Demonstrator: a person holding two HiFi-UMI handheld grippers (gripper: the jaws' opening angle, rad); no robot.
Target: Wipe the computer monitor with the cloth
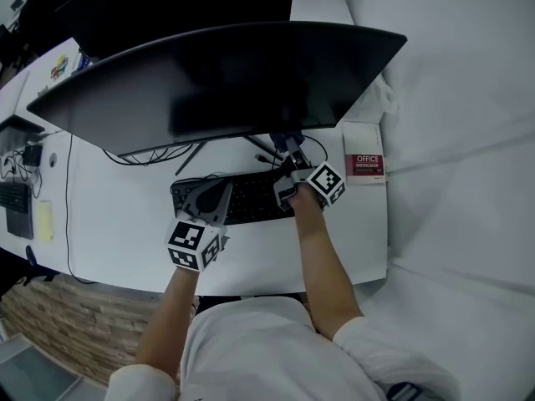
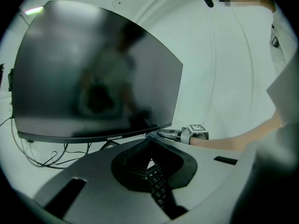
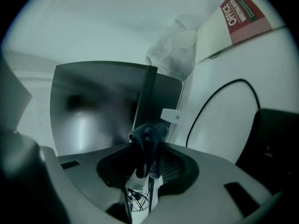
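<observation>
The wide, dark, curved monitor point(image 1: 226, 78) stands at the back of the white desk point(image 1: 117, 232). My right gripper point(image 1: 288, 155) is just under the screen's lower edge, right of centre, shut on a dark blue-grey cloth point(image 1: 289, 142). In the right gripper view the bunched cloth point(image 3: 148, 141) sticks up between the jaws of that gripper point(image 3: 148, 148), with the screen point(image 3: 93, 106) close ahead. My left gripper point(image 1: 219, 195) hovers over the black keyboard point(image 1: 251, 197), jaws together and holding nothing. The left gripper view shows its tips point(image 2: 149, 141) below the monitor point(image 2: 93, 73).
A red-and-white "OFFICE" book point(image 1: 365, 164) lies at the desk's right edge, with a crumpled plastic bag point(image 1: 380, 98) behind it. Black cables point(image 1: 159, 153) run under the monitor. A second keyboard point(image 1: 15, 207) and a yellow note point(image 1: 43, 221) sit far left.
</observation>
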